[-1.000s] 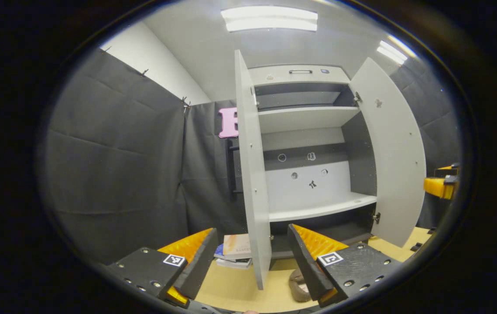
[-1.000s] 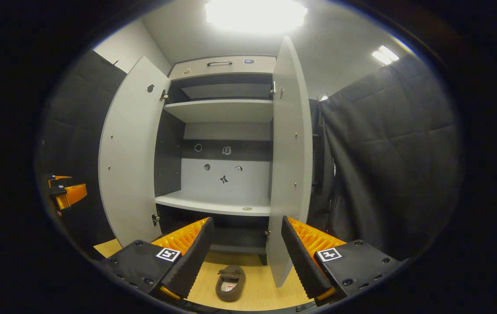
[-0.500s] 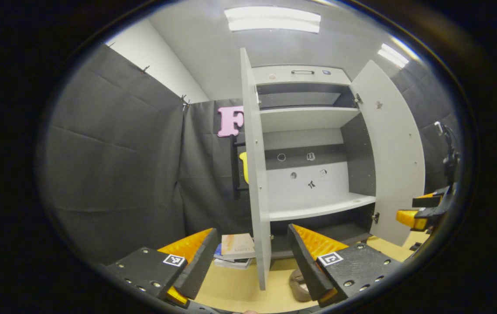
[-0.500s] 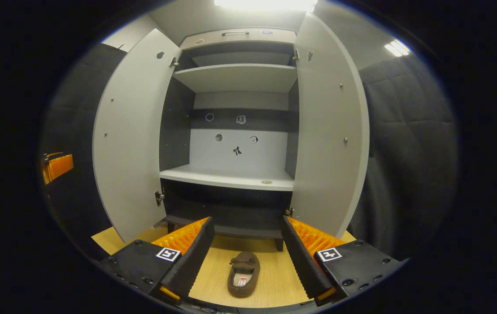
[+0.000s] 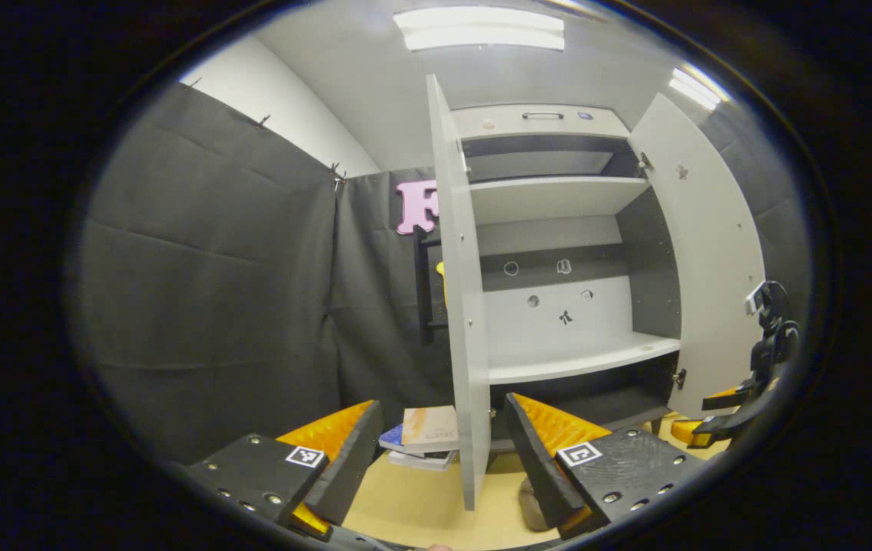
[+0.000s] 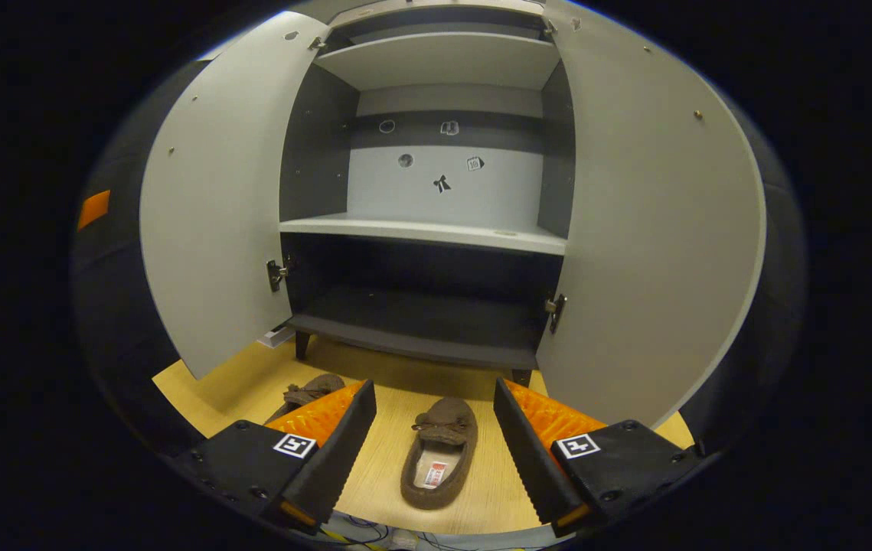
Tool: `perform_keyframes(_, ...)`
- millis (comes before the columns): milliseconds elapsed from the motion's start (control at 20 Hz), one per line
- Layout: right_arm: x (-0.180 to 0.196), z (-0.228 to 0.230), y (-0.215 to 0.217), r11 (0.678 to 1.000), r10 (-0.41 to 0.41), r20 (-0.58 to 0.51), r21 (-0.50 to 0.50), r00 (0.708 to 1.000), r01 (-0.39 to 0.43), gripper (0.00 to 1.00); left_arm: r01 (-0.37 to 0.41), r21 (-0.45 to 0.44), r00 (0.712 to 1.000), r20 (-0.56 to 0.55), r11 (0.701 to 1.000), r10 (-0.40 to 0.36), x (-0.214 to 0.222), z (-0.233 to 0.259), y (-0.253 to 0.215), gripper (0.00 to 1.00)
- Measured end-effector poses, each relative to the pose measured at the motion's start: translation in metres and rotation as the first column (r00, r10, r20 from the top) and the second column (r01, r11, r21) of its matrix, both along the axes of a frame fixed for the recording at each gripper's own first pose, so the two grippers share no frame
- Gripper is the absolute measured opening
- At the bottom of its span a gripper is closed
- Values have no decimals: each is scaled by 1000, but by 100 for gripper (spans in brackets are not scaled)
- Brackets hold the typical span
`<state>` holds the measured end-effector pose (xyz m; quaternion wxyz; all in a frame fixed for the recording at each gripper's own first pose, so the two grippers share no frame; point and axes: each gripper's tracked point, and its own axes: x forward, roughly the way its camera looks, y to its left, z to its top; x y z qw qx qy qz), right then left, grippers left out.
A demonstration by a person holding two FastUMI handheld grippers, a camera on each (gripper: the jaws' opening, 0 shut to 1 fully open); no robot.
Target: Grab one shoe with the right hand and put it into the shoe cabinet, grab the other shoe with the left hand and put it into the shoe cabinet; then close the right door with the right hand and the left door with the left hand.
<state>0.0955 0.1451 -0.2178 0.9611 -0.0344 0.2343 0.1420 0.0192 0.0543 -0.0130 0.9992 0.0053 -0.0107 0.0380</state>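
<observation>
Step 1, approach: right gripper (image 6: 433,448) jaws apart above brown shoe (image 6: 438,464) before shoe cabinet (image 6: 436,229); next descend and clamp; left gripper (image 5: 439,459) open, idle

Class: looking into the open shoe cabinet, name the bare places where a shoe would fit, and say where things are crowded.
The bottom shelf between the two open doors is bare. So is the middle shelf, apart from a small mark near its right end. The floor in front is crowded: two brown shoes lie there.
</observation>
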Motion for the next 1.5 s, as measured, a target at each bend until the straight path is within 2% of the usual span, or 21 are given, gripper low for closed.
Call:
perform_keyframes(150,1,-27,5,999,30,-67,-19,997,-31,98,-14,-10,1000,-14,1000,14,3,-3,-1,99)
perform_keyframes(600,6,-104,17,997,69,-272,-26,960,-79,98,-73,9,997,-38,997,73,6,-8,7,99)
perform_keyframes(650,6,-111,18,996,72,-293,-30,953,-84,98,-81,11,996,-43,997,82,7,-9,8,87)
perform_keyframes(700,5,-118,19,996,73,-312,-31,947,-87,98,-89,12,995,-47,996,90,7,-11,10,99)
perform_keyframes(750,7,-126,22,995,77,-334,-30,940,-93,97,-99,14,994,-50,995,99,8,-11,11,99)
perform_keyframes(800,4,-132,23,995,79,-354,-30,932,-96,96,-106,16,993,-52,994,107,8,-12,12,93)
perform_keyframes(950,2,-151,27,995,79,-416,-21,906,-97,95,-133,28,989,-59,991,134,7,-11,15,93)
perform_keyframes(1100,0,-171,31,996,73,-473,-19,878,-93,86,-158,47,985,-62,986,161,7,-11,18,93)
perform_keyframes(1150,0,-176,31,995,70,-491,-24,868,-94,80,-166,51,983,-65,985,169,7,-11,19,99)
perform_keyframes(1250,4,-187,32,995,63,-505,-39,861,-96,80,-183,55,980,-68,982,186,9,-13,21,99)
perform_keyframes(1350,7,-194,36,994,56,-529,-49,847,-96,62,-202,53,975,-78,978,206,9,-16,24,99)
perform_keyframes(1400,7,-192,37,994,57,-534,-49,843,-98,57,-211,50,973,-82,976,215,10,-17,25,99)
perform_keyframes(1450,10,-197,37,993,58,-540,-59,840,-106,64,-218,50,971,-84,975,222,10,-17,26,99)
perform_keyframes(1500,13,-194,29,989,33,-530,-104,848,-104,64,-225,50,970,-84,973,228,10,-18,27,99)
